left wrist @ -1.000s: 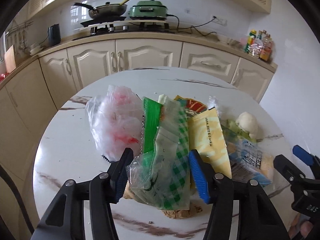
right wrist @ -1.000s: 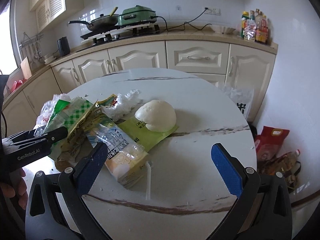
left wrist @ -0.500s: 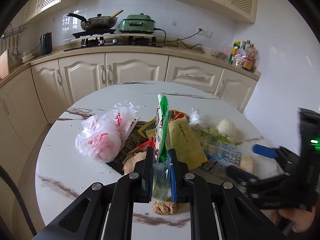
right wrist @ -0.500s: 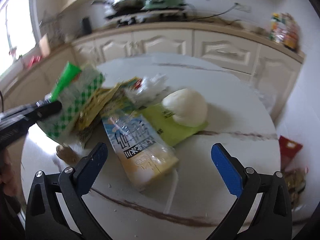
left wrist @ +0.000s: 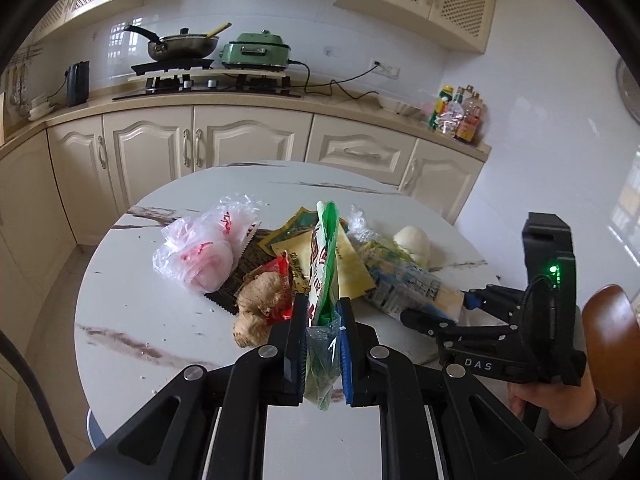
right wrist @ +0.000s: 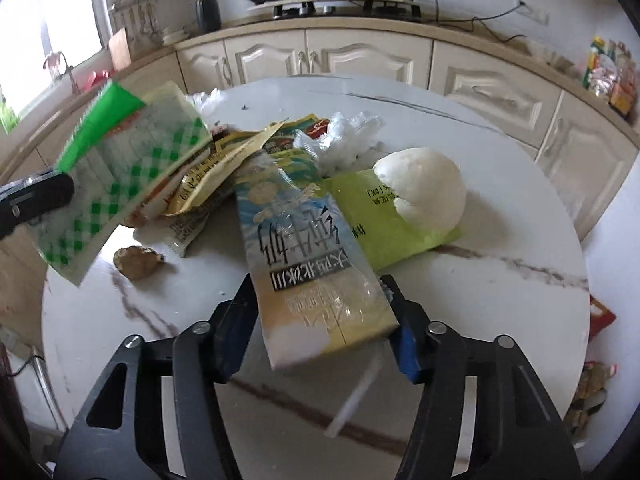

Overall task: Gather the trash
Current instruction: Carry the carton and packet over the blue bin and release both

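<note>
A heap of trash lies on the round marble table (left wrist: 132, 312). My left gripper (left wrist: 322, 304) is shut on a green-and-white checked wrapper (left wrist: 326, 256), which stands up edge-on, lifted off the heap. The right wrist view shows the same wrapper (right wrist: 120, 168) hanging at the left. A blue and cream milk carton (right wrist: 308, 248) lies lengthwise between the fingers of my right gripper (right wrist: 319, 280). Its jaws are closing, and both pads meet the carton's sides near its end. In the left wrist view the right gripper (left wrist: 436, 307) sits at the carton (left wrist: 408, 284), held by a person's hand.
A white bun (right wrist: 424, 192) rests on a lime packet (right wrist: 384, 220). Ginger (left wrist: 256, 308), a red-printed plastic bag (left wrist: 200, 256), yellow packets (left wrist: 348, 264) and crumpled film fill the middle. A white straw (right wrist: 356, 396) lies near the front edge. A wooden chair (left wrist: 612, 340) stands at right.
The left jaws shut on the checked wrapper and lifted it up and back from the heap. The right gripper dropped down over the milk carton and its jaws narrowed onto it.
</note>
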`<action>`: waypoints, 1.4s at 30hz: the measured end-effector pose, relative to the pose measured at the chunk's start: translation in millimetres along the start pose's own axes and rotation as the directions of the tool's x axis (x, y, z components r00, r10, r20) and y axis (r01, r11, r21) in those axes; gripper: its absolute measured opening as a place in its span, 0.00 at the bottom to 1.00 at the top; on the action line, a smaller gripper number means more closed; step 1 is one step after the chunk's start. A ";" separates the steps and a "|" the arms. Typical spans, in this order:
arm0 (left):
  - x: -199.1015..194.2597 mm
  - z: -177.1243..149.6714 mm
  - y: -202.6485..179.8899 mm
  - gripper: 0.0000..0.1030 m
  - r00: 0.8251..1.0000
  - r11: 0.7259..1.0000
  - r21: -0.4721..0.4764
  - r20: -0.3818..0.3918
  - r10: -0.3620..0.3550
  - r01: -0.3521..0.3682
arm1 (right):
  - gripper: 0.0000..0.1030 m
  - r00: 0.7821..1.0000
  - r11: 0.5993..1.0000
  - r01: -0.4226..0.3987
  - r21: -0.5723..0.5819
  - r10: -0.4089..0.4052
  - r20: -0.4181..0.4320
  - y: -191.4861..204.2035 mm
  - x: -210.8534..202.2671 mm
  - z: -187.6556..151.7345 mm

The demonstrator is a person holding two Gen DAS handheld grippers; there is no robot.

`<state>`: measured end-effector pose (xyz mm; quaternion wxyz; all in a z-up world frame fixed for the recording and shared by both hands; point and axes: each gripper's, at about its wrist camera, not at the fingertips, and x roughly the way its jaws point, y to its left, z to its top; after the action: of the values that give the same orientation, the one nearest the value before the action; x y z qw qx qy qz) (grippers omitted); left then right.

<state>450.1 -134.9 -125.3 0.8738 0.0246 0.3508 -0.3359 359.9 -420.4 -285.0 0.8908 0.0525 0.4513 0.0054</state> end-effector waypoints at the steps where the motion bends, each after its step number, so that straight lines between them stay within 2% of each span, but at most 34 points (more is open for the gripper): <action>1: -6.3 -0.2 -1.6 0.09 1.000 1.000 0.000 0.007 -0.008 0.008 | 0.51 1.000 1.000 0.000 0.014 0.000 0.017 0.3 -6.9 -2.8; 5: -26.7 -0.7 -5.6 0.09 0.999 1.000 0.001 0.036 -0.025 0.025 | 0.46 0.998 0.999 0.005 0.049 -0.008 0.064 2.1 -28.8 -3.8; 14: -83.2 -11.0 6.6 0.09 0.994 0.999 -0.003 0.101 -0.035 0.035 | 0.45 0.981 0.996 0.047 0.080 -0.060 0.182 27.9 -82.5 -1.8; 21: -142.6 -24.5 45.0 0.09 0.984 0.999 -0.048 0.176 -0.004 0.012 | 0.45 0.942 0.997 0.075 0.001 -0.071 0.328 88.8 -128.6 25.1; 25: -180.4 -37.3 83.0 0.09 0.976 0.995 -0.092 0.209 0.063 -0.045 | 0.45 0.931 0.996 0.020 -0.092 0.015 0.364 145.6 -133.0 50.1; 30: -219.6 -62.0 141.2 0.09 0.964 0.975 -0.170 0.198 0.177 -0.144 | 0.45 0.932 0.965 -0.104 -0.239 0.179 0.314 239.3 -100.5 73.1; 33: -236.4 -84.2 180.3 0.09 0.955 0.948 -0.235 0.154 0.253 -0.214 | 0.45 0.930 0.927 -0.186 -0.327 0.273 0.244 304.9 -63.2 80.6; 34: -240.0 -93.6 194.1 0.09 0.947 0.932 -0.255 0.126 0.296 -0.257 | 0.45 0.931 0.916 -0.205 -0.344 0.291 0.220 320.3 -51.1 79.6; 37: -239.3 -117.9 229.9 0.09 0.935 0.898 -0.301 0.049 0.352 -0.323 | 0.45 0.938 0.883 -0.253 -0.395 0.324 0.125 373.4 -0.7 77.2; 42: -199.3 -168.6 294.1 0.09 0.928 0.845 -0.382 -0.137 0.348 -0.373 | 0.45 0.953 0.867 -0.286 -0.409 0.301 -0.027 418.3 90.2 59.7</action>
<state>422.0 252.9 -183.4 0.8960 -0.0791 0.4285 -0.0858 477.1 -4.6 -281.3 0.8791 -0.0664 0.4101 0.2338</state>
